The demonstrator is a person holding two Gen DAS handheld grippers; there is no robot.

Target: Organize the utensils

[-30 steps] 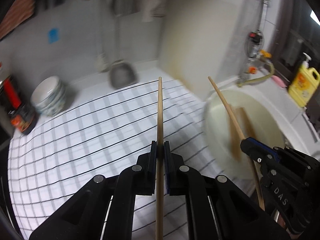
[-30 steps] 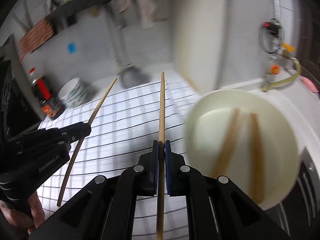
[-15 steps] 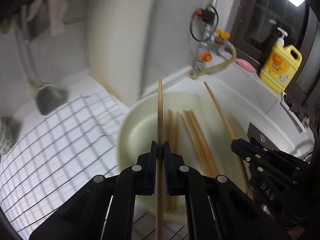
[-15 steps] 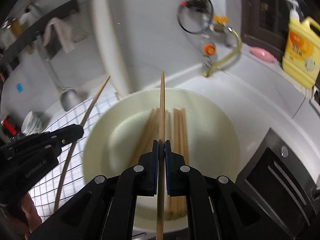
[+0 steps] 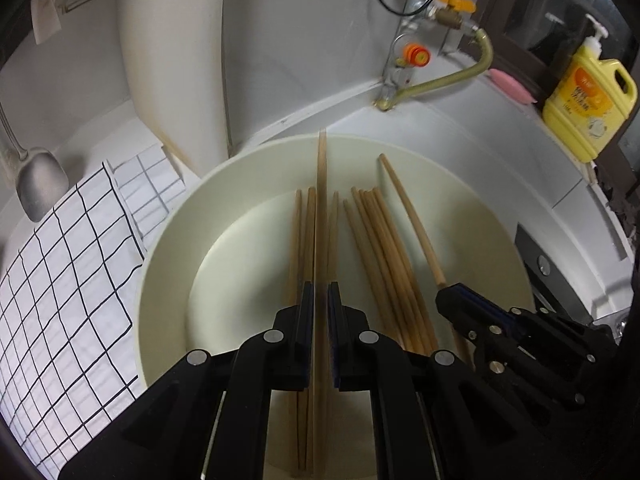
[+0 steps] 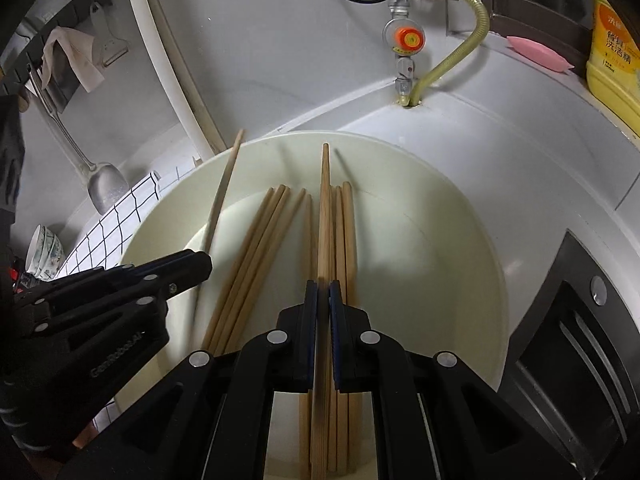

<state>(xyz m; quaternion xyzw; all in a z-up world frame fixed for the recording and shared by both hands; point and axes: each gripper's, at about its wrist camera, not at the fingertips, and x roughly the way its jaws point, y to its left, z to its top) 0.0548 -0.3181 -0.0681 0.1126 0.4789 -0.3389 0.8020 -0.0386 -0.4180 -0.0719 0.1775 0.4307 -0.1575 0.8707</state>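
My left gripper point(image 5: 318, 304) and right gripper point(image 6: 323, 300) each have jaws clamped on one chopstick point(image 5: 321, 200), poised over the cream basin point(image 5: 168, 240) where more chopsticks point(image 6: 248, 264) lie. I judge delivery underway; next, lower and release alongside them.

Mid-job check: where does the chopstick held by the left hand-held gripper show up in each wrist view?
Left wrist view: the left gripper's chopstick runs up the centre, clamped in the left hand-held gripper, above the cream basin.
Right wrist view: it slants at left-centre, rising from that gripper, tip past the basin rim.
Shared landmark: orange-capped valve.
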